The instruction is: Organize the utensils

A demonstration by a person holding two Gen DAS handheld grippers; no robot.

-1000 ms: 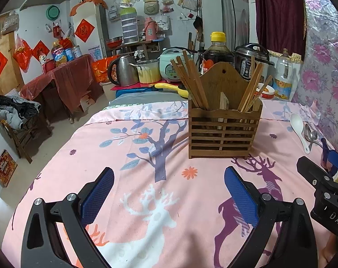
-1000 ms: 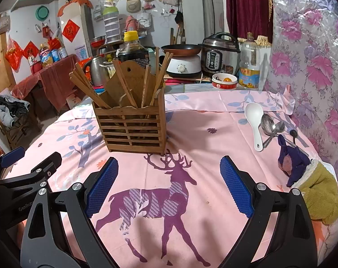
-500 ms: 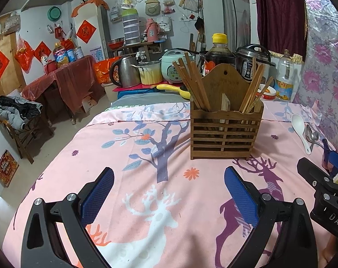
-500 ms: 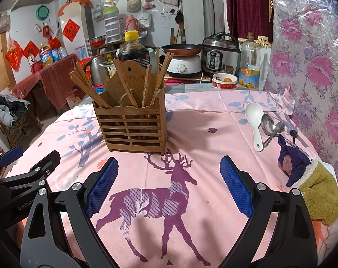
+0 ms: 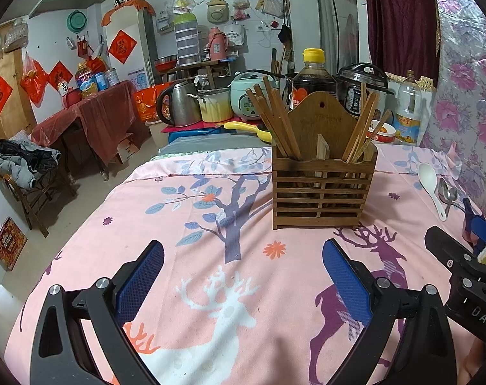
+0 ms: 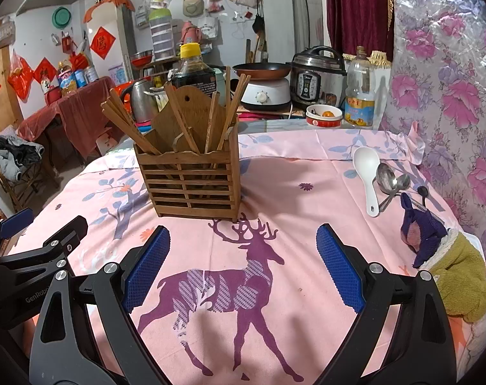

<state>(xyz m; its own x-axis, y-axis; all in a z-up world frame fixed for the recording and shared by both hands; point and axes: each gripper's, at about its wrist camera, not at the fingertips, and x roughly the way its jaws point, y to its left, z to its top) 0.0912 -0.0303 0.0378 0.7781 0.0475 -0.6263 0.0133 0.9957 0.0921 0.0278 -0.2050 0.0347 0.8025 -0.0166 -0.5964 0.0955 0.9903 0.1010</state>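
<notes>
A slatted wooden utensil holder [image 5: 321, 189] [image 6: 191, 184] stands on the pink deer-print tablecloth with several wooden chopsticks [image 5: 276, 118] [image 6: 130, 126] leaning in it. To its right lie a white ceramic spoon [image 6: 368, 173] [image 5: 430, 183] and metal spoons [image 6: 392, 181] [image 5: 448, 194] flat on the cloth. My left gripper [image 5: 243, 276] hovers open in front of the holder, nothing between its blue pads. My right gripper [image 6: 243, 256] is open too, over the purple deer, with the holder ahead on its left and the spoons ahead on its right.
A purple and olive cloth item [image 6: 448, 256] lies at the table's right edge, close to the spoons. Behind the table stand a soy sauce bottle [image 5: 313, 77], pressure cooker [image 6: 318, 77], oil bottle [image 6: 360, 96] and small bowl [image 6: 323, 115]. A floral wall covering [image 6: 451, 96] borders the right side.
The left wrist view has shifted slightly, so the holder sits a little lower and farther right. The right gripper has barely moved. Both stay open.
</notes>
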